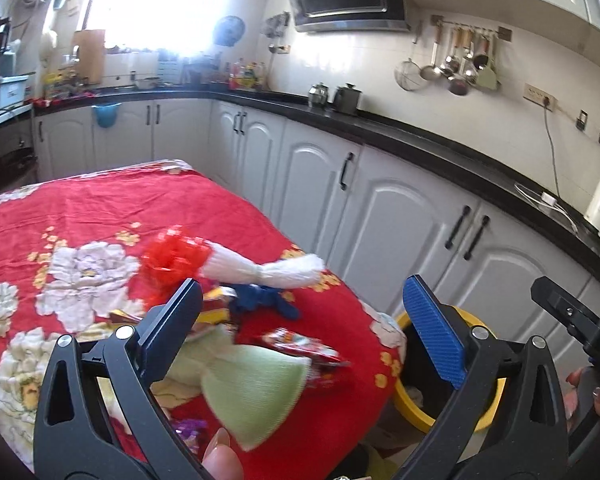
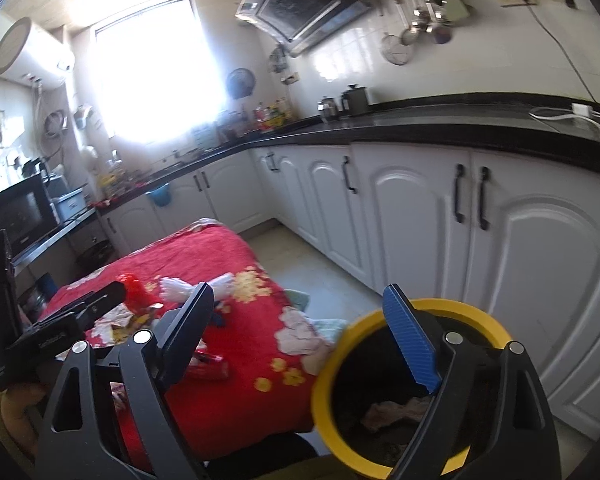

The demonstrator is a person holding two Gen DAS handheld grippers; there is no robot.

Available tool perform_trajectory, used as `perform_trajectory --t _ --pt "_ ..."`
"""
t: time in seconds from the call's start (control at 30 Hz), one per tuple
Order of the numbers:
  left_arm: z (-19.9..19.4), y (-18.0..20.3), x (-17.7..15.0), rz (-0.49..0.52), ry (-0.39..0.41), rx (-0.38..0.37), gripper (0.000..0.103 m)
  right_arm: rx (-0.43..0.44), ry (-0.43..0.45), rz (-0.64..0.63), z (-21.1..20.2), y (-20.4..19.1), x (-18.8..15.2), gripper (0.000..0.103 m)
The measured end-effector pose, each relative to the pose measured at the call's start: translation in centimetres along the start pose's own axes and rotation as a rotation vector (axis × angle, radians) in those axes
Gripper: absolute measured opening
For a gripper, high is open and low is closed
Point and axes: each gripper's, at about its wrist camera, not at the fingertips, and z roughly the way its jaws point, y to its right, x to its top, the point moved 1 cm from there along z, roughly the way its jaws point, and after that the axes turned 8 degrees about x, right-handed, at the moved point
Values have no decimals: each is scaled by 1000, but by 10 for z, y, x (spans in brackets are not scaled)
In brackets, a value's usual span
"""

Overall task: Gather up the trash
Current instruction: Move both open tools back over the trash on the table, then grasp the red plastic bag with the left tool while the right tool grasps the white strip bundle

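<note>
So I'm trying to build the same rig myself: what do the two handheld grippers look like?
The two match. The left gripper and right gripper each have a black plastic frame with triangular cut-outs, silver round pivot pins and two flat tapered fingers. One finger carries a ribbed blue pad, the other looks dark. A black block with white lettering, too blurred to read, sits on top.

Trash scattered on the table, bin beside it

Red point(image 1: 172, 258), white point(image 1: 260, 270), blue point(image 1: 266, 300) and green foam nets point(image 1: 256, 392) lie by a red wrapper point(image 1: 304, 350); crumpled paper point(image 2: 396, 412) sits inside the yellow-rimmed bin point(image 2: 440, 308).
</note>
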Motion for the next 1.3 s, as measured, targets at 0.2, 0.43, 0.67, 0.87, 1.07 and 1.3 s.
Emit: perform_trajectory --t 0.2,0.43,0.67,0.87,1.07,1.3 --pt "4 -24 5 -23 4 47 92 43 -31 -17 25 -24 7 86" --pt "16 -58 6 -74 -15 106 92 83 -65 -11 60 -41 15 86" --pt "33 -84 5 -138 -65 119 92 111 -148 -13 113 -49 16 86" --pt "51 -90 5 -149 -103 103 92 133 -239 10 167 -53 7 86" --pt "71 -94 8 -154 -142 98 92 152 -306 60 210 -49 5 85" --pt "85 -104 9 -191 -174 82 92 161 -388 145 254 -42 -5 71"
